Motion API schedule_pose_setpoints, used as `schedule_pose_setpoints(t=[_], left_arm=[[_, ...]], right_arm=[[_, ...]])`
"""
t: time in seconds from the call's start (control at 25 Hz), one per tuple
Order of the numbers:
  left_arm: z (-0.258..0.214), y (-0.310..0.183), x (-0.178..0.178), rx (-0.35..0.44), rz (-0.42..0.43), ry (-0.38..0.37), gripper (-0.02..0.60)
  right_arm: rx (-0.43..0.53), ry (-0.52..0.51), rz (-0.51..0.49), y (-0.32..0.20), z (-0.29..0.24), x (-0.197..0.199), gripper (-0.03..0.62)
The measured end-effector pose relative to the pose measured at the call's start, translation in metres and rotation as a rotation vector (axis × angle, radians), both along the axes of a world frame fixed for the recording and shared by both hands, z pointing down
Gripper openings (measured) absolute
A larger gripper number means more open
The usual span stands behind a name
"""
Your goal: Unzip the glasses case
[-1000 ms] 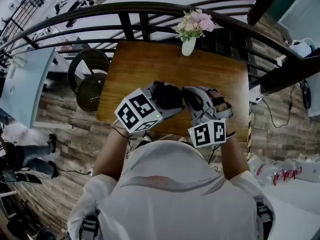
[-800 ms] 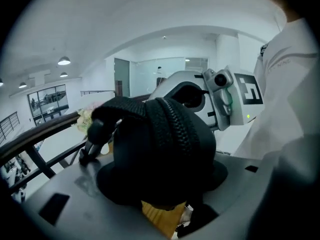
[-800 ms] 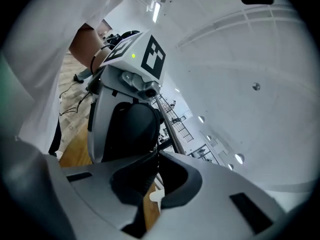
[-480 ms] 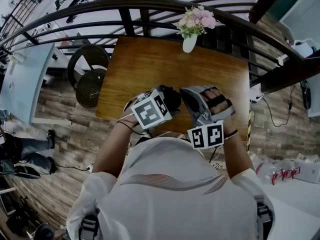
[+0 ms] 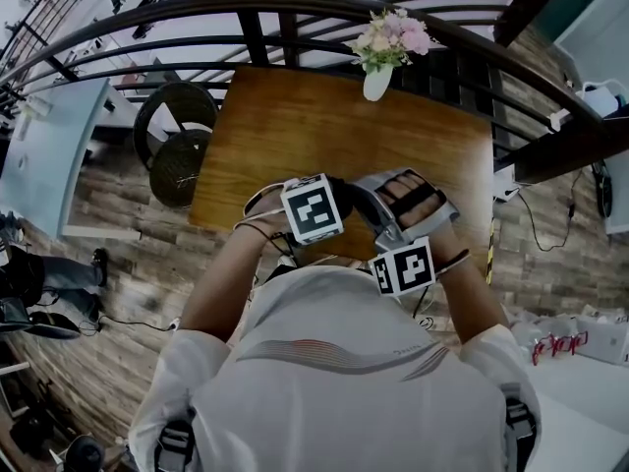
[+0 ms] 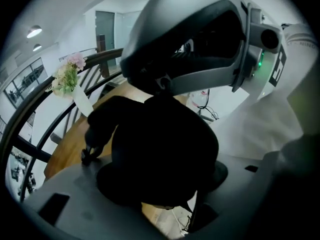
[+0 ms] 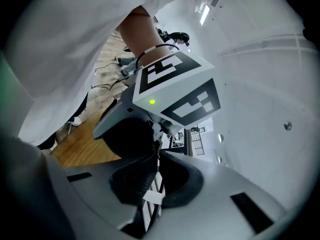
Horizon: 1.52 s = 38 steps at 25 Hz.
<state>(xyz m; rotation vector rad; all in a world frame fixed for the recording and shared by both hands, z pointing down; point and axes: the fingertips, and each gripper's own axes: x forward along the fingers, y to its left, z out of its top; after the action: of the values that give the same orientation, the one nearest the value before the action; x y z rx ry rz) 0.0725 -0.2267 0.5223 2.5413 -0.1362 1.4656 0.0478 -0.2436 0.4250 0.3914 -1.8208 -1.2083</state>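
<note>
Left gripper (image 6: 161, 180) now nearer right gripper (image 7: 156, 156), fingers w/ glasses case (image 6: 155, 134); right's narrow; wood table (image 5: 295, 126).

A flower vase (image 5: 376, 84) stands at the far edge of a wooden table (image 5: 295, 136), near a railing (image 5: 197, 13).

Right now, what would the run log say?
left gripper: holds glasses case | right gripper: pinches its top edge, zipper pull unclear | place: above wooden table

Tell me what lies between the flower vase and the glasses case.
Only bare wooden tabletop. Nothing stands on the stretch from the flower vase at the far edge to the black glasses case near the person. The head view shows it.
</note>
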Motion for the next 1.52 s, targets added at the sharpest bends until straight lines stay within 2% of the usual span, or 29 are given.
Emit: schedule_pose_setpoints(t=[0.24,0.36,0.52,0.6,0.72,0.8,0.92,1.04,1.16,1.32,1.52], left_arm=[[0.013,0.008,-0.003,-0.037,0.025,-0.017,0.273],[0.009,-0.001,0.005,0.032,0.011,0.103,0.275],[-0.043,-0.029,0.017,0.193,-0.133,0.364,0.275],[-0.074,-0.046,0.015,0.296,-0.216,0.497,0.275],[-0.119,-0.067,0.001,0.452,-0.322,0.646,0.275],[-0.149,-0.073,-0.012,0.540,-0.377,0.742,0.275],[-0.194,-0.076,-0.036,0.666,-0.475,0.890,0.275],[-0.229,-0.075,-0.067,0.796,-0.585,1.025,0.275],[-0.234,-0.078,-0.088,0.848,-0.654,1.050,0.275],[-0.229,-0.084,-0.104,0.834,-0.733,1.048,0.275],[-0.223,-0.085,-0.109,0.818,-0.772,1.026,0.275]], right_arm=[[-0.030,0.011,-0.006,0.004,0.009,-0.004,0.063],[-0.050,-0.049,0.034,0.000,-0.005,-0.004,0.074],[-0.029,-0.170,0.092,-0.010,-0.041,0.001,0.109],[-0.028,-0.283,0.145,-0.018,-0.061,0.010,0.129],[-0.064,-0.551,0.244,-0.033,-0.096,0.030,0.101],[-0.105,-0.740,0.278,-0.040,-0.118,0.043,0.080],[-0.215,-1.014,0.339,-0.049,-0.131,0.062,0.051],[-0.298,-1.103,0.419,-0.057,-0.120,0.080,0.051],[-0.352,-1.181,0.489,-0.063,-0.109,0.093,0.051],[-0.375,-1.262,0.548,-0.069,-0.103,0.105,0.051],[-0.370,-1.279,0.563,-0.069,-0.102,0.109,0.051]])
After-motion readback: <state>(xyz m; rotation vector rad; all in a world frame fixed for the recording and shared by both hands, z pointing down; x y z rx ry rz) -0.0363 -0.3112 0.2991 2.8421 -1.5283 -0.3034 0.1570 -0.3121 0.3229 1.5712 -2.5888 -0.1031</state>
